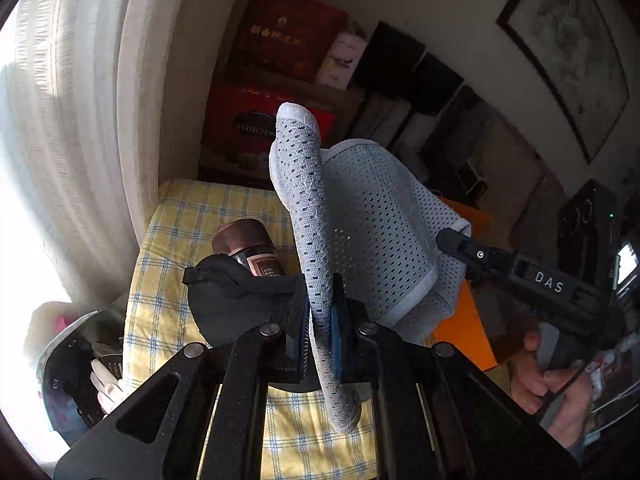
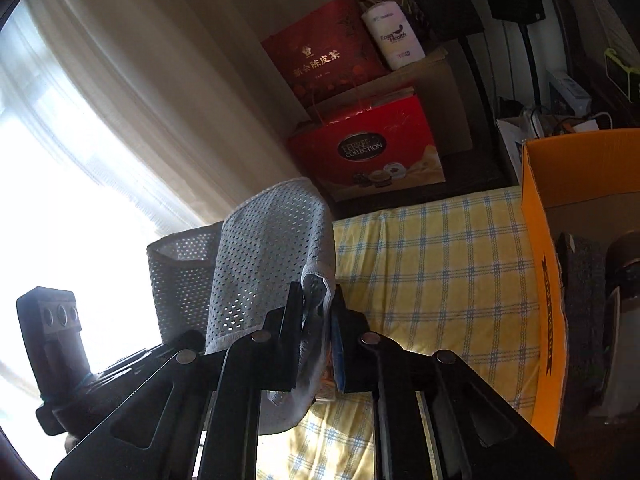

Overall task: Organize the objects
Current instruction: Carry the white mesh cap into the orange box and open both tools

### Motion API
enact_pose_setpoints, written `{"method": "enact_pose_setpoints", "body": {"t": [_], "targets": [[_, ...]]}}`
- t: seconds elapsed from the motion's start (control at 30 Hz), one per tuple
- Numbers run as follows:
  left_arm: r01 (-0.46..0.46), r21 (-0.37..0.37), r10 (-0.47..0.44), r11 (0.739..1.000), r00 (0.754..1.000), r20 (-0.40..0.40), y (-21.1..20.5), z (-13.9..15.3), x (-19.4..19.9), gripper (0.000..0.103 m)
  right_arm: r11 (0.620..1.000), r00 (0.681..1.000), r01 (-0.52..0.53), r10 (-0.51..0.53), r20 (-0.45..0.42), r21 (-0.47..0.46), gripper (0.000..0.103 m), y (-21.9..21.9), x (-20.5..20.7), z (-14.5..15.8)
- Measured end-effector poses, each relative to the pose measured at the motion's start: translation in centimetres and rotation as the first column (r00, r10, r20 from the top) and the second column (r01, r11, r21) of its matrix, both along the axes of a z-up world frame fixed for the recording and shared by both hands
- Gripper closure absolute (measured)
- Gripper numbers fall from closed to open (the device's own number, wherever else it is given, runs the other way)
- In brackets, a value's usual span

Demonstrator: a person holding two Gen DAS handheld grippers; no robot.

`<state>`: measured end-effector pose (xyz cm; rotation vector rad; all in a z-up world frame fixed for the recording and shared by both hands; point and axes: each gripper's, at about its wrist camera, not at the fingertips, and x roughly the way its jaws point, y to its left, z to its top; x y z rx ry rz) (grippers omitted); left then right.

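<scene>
Mesh cloth (image 1: 372,216), pale grey-blue and full of small holes, hangs in the air above the bed, stretched between our two tools. We see our left tool (image 1: 320,320) pinching a folded band of it, jaws pressed together on the fabric; that band runs long and narrow, up and away from the jaws to a rounded end, with a short tail dropping below them. Our right tool (image 2: 318,332) is clamped on a hemmed edge of the same cloth (image 2: 272,256), which rises from the jaws and spreads to the left in the right wrist view, so the cloth's long axis lies roughly from one tool to the other. Below, the bed (image 2: 432,272) carries a yellow sheet with blue checks. A brown-capped bottle (image 1: 250,246) lies on it beside a black eye mask (image 1: 228,300). An orange cardboard box (image 2: 540,240) stands open on the bed to the right.
</scene>
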<state>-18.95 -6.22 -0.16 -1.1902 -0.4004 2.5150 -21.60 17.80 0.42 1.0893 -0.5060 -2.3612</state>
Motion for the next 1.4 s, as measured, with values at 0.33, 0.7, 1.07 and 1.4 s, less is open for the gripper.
{"method": "enact_pose_setpoints", "body": {"t": [0.33, 0.7, 1.07, 1.4], "targets": [[0.101, 0.014, -0.101, 0.995, 0.995, 0.0, 7.1, 1.2, -1.2, 0.095, 0.994, 0.994, 0.106, -0.105, -0.043, 0.035, 0.091, 6.6, 1.5, 2.8], [0.239, 0.026, -0.239, 0.971, 0.971, 0.009, 17.5, 1.3, -2.4, 0.095, 0.963, 0.971, 0.237, -0.23, -0.067, 0.129, 0.091, 15.3, 3.3, 2.9], [0.342, 0.009, -0.342, 0.94, 0.937, 0.072, 29.0, -1.3, -3.4, 0.095, 0.894, 0.92, 0.391, -0.386, -0.068, 0.218, 0.091, 23.8, 4.5, 1.2], [0.398, -0.006, -0.392, 0.917, 0.907, 0.156, 35.4, -4.5, -4.7, 0.095, 0.813, 0.89, 0.445, -0.446, -0.091, 0.375, 0.092, 27.0, 3.5, -1.4]]}}
